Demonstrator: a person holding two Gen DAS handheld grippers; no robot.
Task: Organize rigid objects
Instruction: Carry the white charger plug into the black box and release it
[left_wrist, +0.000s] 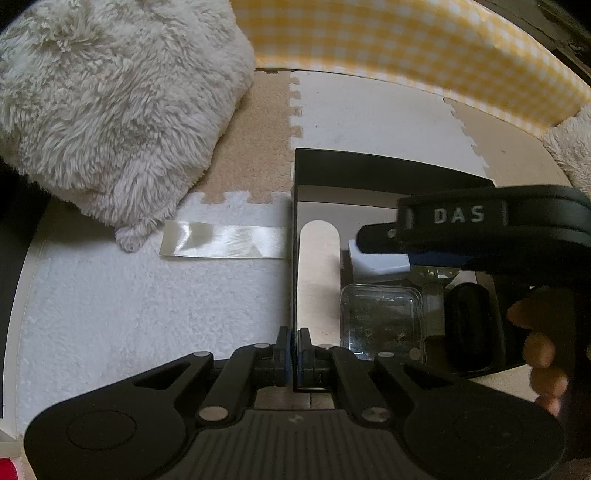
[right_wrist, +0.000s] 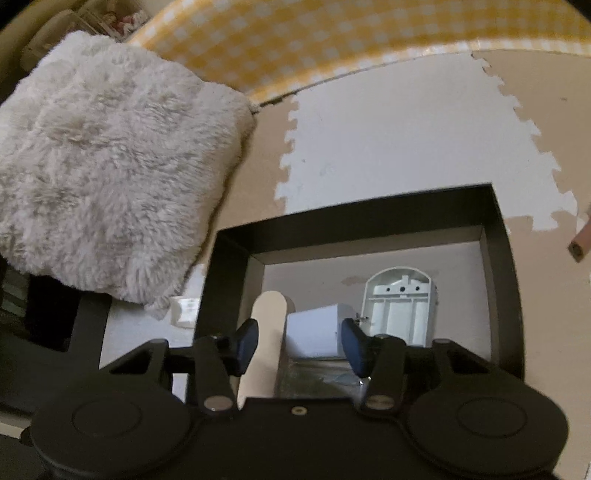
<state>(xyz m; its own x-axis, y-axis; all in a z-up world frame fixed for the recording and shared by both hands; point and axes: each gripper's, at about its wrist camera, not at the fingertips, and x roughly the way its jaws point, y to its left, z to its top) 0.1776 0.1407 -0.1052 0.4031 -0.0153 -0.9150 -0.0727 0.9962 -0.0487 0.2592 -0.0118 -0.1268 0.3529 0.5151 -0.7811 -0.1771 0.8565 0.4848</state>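
1. A fluffy cushion (left_wrist: 110, 110) lies at the far left on the puzzle mat (left_wrist: 369, 110), its lower corner touching a shiny ribbon (left_wrist: 225, 242) that runs right to the box.
2. Behind the mat stands a yellow checked panel (left_wrist: 406, 44).
3. The left gripper (left_wrist: 294, 350) has its jaws drawn together on the left wall of the black box (left_wrist: 369, 166), one blue pad on each side of the wall.
4. Inside the box, just right of that wall, lies a wooden stick (left_wrist: 319, 273), pointing away from the camera.
5. Right of the stick sits a clear plastic case (left_wrist: 380, 317), with a white block (left_wrist: 376, 264) beyond it.
6. Further right in the box is a black oval item (left_wrist: 469, 325); I cannot tell what it is.
7. The right gripper (right_wrist: 299, 343) hangs over the box's inside with its jaws apart, holding nothing.
8. In the right wrist view, its left pad (right_wrist: 246, 341) is beside the stick (right_wrist: 266, 332) and its right pad (right_wrist: 354, 345) is at the block's (right_wrist: 314, 332) right edge; I cannot tell whether either touches.
9. Right of the block lies a white plastic cover (right_wrist: 400, 306) with a rounded top, hollow side up.
10. In the left wrist view the right gripper's body, marked DAS, crosses above the box, and the right hand (left_wrist: 535, 347) shows at the far right edge.
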